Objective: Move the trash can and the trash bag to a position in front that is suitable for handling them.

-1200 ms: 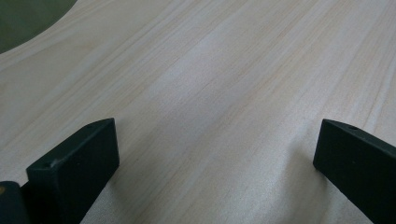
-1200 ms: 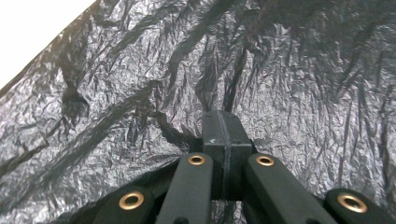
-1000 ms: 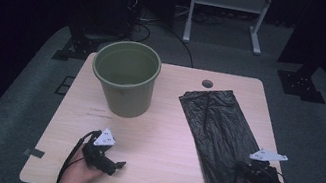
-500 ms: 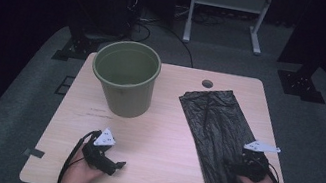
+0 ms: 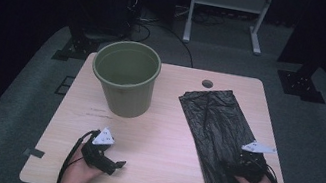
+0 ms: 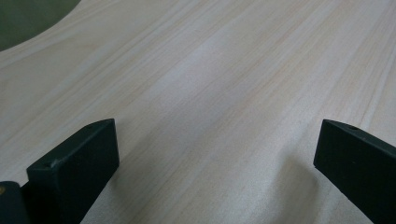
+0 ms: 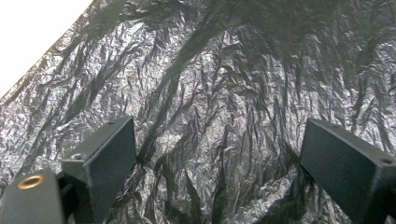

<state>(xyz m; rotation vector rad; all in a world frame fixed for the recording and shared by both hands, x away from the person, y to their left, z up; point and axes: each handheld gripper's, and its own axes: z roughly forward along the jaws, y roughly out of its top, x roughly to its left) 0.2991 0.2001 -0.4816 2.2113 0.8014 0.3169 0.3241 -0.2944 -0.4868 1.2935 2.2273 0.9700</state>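
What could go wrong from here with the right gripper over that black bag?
The right gripper, whose fingers have just been opening, hangs over the flat black bag. Closing there may pinch both layers or slip off the film. The bag's near end overhangs the table edge, so a tug might drag it off. The green bucket stands far off.

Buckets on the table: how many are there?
1. The green bucket stands upright at the far left part of the table, left of the flat black plastic bag. Nothing suggests another is hidden.
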